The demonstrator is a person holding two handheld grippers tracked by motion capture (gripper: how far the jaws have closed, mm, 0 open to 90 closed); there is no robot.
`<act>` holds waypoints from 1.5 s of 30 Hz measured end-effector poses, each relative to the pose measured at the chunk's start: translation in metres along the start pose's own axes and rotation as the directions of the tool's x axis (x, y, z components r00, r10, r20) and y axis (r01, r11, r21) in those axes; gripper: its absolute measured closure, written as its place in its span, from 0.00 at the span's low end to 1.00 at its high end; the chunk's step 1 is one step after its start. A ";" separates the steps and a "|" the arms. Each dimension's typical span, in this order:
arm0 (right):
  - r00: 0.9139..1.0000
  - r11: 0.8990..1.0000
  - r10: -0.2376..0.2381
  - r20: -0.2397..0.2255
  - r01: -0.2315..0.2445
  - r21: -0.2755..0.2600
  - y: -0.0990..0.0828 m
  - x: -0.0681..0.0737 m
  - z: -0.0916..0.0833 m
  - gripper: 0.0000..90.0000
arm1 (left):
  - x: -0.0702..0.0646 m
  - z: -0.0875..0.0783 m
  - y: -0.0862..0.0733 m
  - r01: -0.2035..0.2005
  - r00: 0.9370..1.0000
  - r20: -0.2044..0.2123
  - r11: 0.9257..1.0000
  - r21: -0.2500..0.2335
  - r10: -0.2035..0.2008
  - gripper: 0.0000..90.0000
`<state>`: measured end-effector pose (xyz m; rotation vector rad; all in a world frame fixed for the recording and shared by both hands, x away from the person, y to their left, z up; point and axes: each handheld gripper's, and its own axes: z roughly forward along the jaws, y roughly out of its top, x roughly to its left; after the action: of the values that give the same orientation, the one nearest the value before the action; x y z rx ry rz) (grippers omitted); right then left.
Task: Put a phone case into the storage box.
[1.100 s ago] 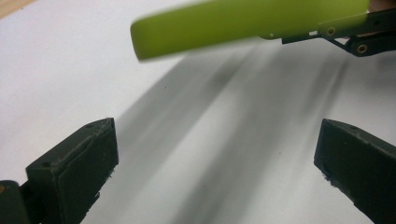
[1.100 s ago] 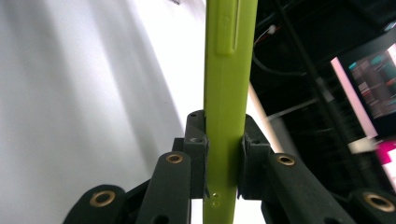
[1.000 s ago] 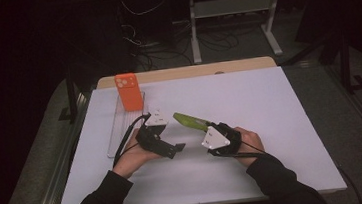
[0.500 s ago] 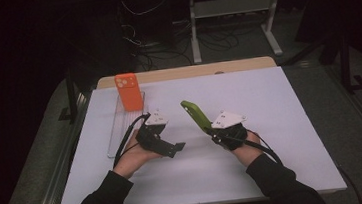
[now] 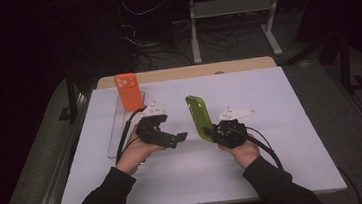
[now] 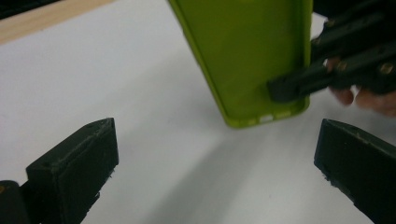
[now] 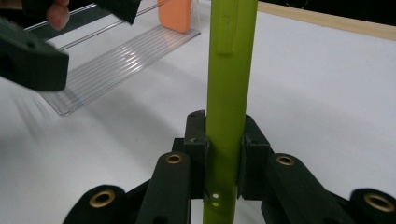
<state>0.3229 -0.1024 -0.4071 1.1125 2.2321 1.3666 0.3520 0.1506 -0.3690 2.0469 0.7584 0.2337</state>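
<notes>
Your right gripper (image 5: 211, 133) clamps the green case (image 5: 198, 117) by its bottom end, upright above mid-table; left gripper (image 5: 181, 137) stands wide, empty. Case looks light, flexible: grip its rim

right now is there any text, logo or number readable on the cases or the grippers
None can be read.
Green case: plain, no print shows.
Orange case: plain, no logo or words show.
Clear rack: no label.
Left gripper and right gripper: no markings legible.
</notes>
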 end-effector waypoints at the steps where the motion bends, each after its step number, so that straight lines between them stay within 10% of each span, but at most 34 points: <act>1: 1.000 1.000 0.004 -0.002 -0.004 -0.002 0.000 0.001 0.000 0.84 | 0.000 0.000 0.002 0.002 1.000 0.000 1.000 -0.008 -0.002 0.00; 45: 0.996 0.999 -0.046 -0.076 0.044 -0.032 0.005 0.037 0.014 0.84 | -0.002 0.021 0.018 0.081 0.996 0.043 0.982 -0.171 -0.075 0.09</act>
<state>0.3092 -0.0652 -0.4049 1.0093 2.2673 1.4434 0.3670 0.1275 -0.3661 1.8493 0.7674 0.2098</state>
